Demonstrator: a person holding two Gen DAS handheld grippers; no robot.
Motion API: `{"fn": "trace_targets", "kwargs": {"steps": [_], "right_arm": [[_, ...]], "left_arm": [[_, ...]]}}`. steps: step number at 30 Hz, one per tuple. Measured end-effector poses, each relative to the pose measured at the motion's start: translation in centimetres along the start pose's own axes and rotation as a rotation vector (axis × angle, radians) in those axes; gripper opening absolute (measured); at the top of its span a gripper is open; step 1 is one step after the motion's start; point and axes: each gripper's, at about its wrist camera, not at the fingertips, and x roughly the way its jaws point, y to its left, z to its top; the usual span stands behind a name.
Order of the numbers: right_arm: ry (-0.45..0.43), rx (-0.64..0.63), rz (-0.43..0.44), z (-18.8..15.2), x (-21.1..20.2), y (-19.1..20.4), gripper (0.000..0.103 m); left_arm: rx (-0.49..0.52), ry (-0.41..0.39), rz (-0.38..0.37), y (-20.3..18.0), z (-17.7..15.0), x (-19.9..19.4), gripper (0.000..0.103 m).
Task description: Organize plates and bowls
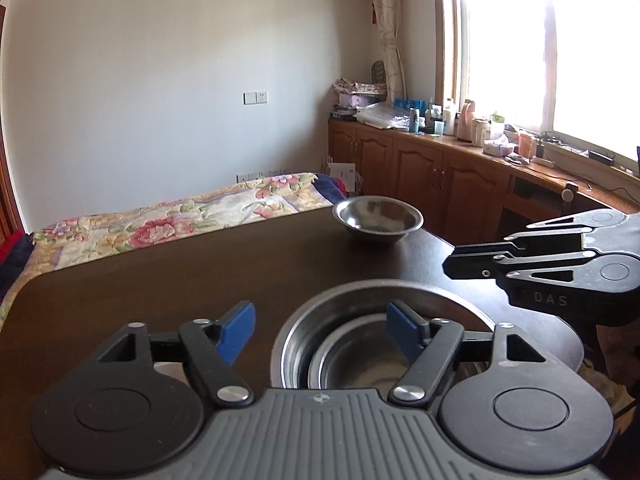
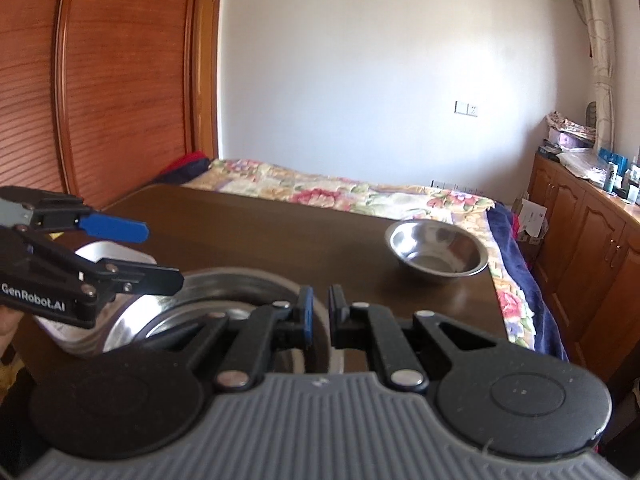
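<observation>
1. The left tool sits wide apart over the near edge of the dark bench, gripping nothing; one blue pad hangs over bare wood, the other over the stack.
2. Right under it stands the stacked bowls: a smaller steel bowl nested inside a larger one, upright, at the bench's near right corner.
3. In the right wrist view the right tool has its fingers drawn narrow, almost together, on either side of the stack's near rim; whether the pads actually pinch the metal cannot be told from here.
4. From the left wrist view the same right tool reaches in from the right edge, its tips above the right side of the stack, fingers close together.
5. A single steel bowl sits alone and upright at the far right corner of the bench, well apart from the stack; the right wrist view shows it near the right edge, empty inside.
6. The left tool shows in the right wrist view on the left, one blue finger high, one black finger lower, spread wide above the stack's left rim.
7. A pale white object lies just behind the stack on the left; what it is cannot be made out.
8. Beyond the far edge lies a bed with a floral cover.
</observation>
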Motion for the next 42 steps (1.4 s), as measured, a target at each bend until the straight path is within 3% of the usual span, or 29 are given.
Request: {"fn": "trace_targets", "kwargs": {"steps": [8, 19, 22, 26, 29, 32, 37, 39, 42], "right_arm": [[-0.067, 0.024, -0.019, 0.0, 0.7, -2.0, 0.009], [-0.104, 0.023, -0.053, 0.4, 2.5, -4.6, 0.011], [-0.106, 0.027, -0.059, 0.5, 3.1, -5.5, 0.02], [-0.105, 0.03, -0.073, 0.5, 3.8, -6.5, 0.024], [-0.107, 0.028, -0.084, 0.4, 4.2, -7.1, 0.041], [-0.108, 0.027, -0.097, 0.4, 4.5, -7.5, 0.049], [-0.105, 0.041, -0.113, 0.4, 5.3, -8.4, 0.071], [-0.107, 0.047, -0.118, 0.4, 5.6, -8.8, 0.089], [-0.11, 0.046, -0.127, 0.4, 5.9, -9.2, 0.097]], "left_arm": [[-0.008, -0.013, 0.008, 0.1, 1.2, 1.9, 0.087], [0.026, -0.016, 0.003, -0.4, 3.5, 4.0, 0.091], [0.045, -0.018, -0.004, -0.7, 4.3, 4.7, 0.091], [0.068, -0.011, -0.029, -1.0, 5.3, 5.8, 0.092], [0.052, -0.014, -0.009, -1.0, 5.9, 6.6, 0.098], [0.047, -0.01, -0.025, -1.1, 6.6, 7.3, 0.098], [0.056, -0.013, -0.023, -1.2, 7.8, 8.7, 0.098], [0.062, -0.013, -0.025, -1.3, 8.2, 9.3, 0.098], [0.071, -0.008, -0.026, -1.4, 8.8, 10.2, 0.098]]}}
